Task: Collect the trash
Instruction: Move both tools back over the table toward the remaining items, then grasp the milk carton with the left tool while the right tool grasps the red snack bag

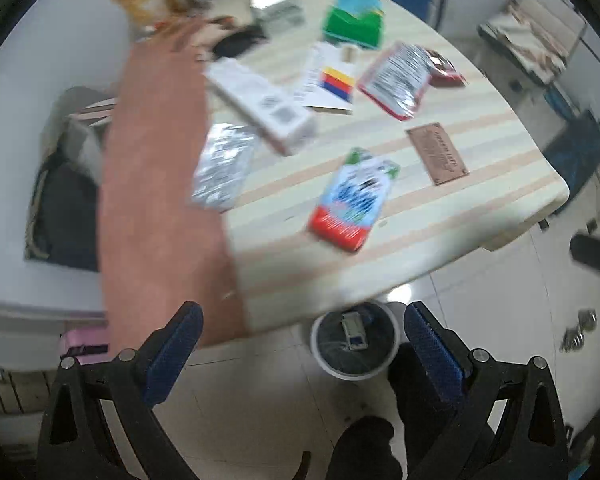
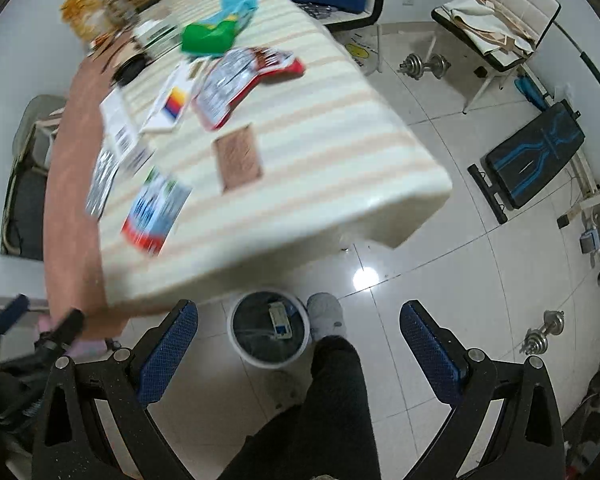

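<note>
Trash is spread over the striped table [image 1: 440, 208], and some is already seen in the round bin [image 1: 355, 344] on the floor below the table's near edge. The left gripper [image 1: 302, 346] is held above the floor with its jaws spread wide and nothing between them; the bin is seen between its blue pads. The right gripper [image 2: 298, 344] is likewise wide apart and empty, with the bin just left of the centre of its gap.

Near the table's near edge lies a red, white and blue packet [image 1: 350, 198]. A silver foil wrapper [image 1: 222, 166] lies toward the left edge, beside a brown strip [image 1: 156, 184] that runs along that edge. A brown card [image 1: 437, 153] lies toward the right edge. Farther back are seen a white box [image 1: 262, 100], a paper with 3 or more colour bands [image 1: 332, 80], a red-edged foil bag [image 1: 404, 78] and a green holder [image 1: 352, 26]. Details are blurred in both views.

A grey slipper [image 2: 326, 314] touches or nearly touches the bin's right side, and a dark trouser leg [image 2: 332, 400] is seen below it. Dumbbells [image 2: 424, 65] rest on the tiled floor [image 2: 440, 300], well apart from the table.
</note>
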`<state>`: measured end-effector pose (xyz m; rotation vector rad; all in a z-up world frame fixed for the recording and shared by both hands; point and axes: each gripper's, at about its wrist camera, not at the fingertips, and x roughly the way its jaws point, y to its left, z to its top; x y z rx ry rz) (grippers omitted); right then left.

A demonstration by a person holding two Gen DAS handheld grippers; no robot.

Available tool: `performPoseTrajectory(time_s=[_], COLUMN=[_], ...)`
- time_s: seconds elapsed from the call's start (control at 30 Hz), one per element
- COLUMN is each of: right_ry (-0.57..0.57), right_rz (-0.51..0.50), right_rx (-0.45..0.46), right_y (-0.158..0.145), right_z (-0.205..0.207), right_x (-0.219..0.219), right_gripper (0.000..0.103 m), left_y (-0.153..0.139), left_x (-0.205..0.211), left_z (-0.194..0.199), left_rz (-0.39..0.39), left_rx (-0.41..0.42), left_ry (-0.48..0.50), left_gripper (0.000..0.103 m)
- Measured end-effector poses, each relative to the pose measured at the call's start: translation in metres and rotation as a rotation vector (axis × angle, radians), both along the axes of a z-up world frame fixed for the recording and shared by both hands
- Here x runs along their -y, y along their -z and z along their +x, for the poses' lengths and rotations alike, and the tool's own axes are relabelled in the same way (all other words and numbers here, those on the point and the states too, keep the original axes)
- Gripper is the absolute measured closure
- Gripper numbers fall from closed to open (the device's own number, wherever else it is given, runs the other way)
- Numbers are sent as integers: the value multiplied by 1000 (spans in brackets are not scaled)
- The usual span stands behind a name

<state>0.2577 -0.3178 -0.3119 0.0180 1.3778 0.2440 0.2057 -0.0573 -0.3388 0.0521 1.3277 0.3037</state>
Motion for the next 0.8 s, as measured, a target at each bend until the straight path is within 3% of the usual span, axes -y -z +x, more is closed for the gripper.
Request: performPoseTrajectory(time_s=[0.2, 0.27, 0.37, 0.4, 0.57, 0.67, 0.8], right_ry=[3, 28, 85, 112, 261, 351, 429], right_rz=[30, 81, 167, 194, 310, 338, 285], right_rx=[-52, -86, -146, -169, -273, -287, -252], right_y=[16, 21, 34, 40, 74, 87, 94], right_z=[88, 116, 147, 158, 195, 215, 242], right_x=[5, 4, -3, -9, -42, -63, -93], right_gripper=[1, 1, 1, 1, 1, 1, 1], left_y=[43, 57, 73, 77, 72, 67, 67], left_x=[10, 7, -5, -11, -39, -61, -85], left_z=[75, 91, 101, 101, 84, 63, 42], left_rz=[11, 10, -50, -111, -207, -199, -141], left_rx=[-118, -152, -182, -179, -107, -61, -37], left_ry=[66, 57, 3, -36, -261, -434, -609], left_gripper=[1, 3, 27, 41, 42, 43, 43])
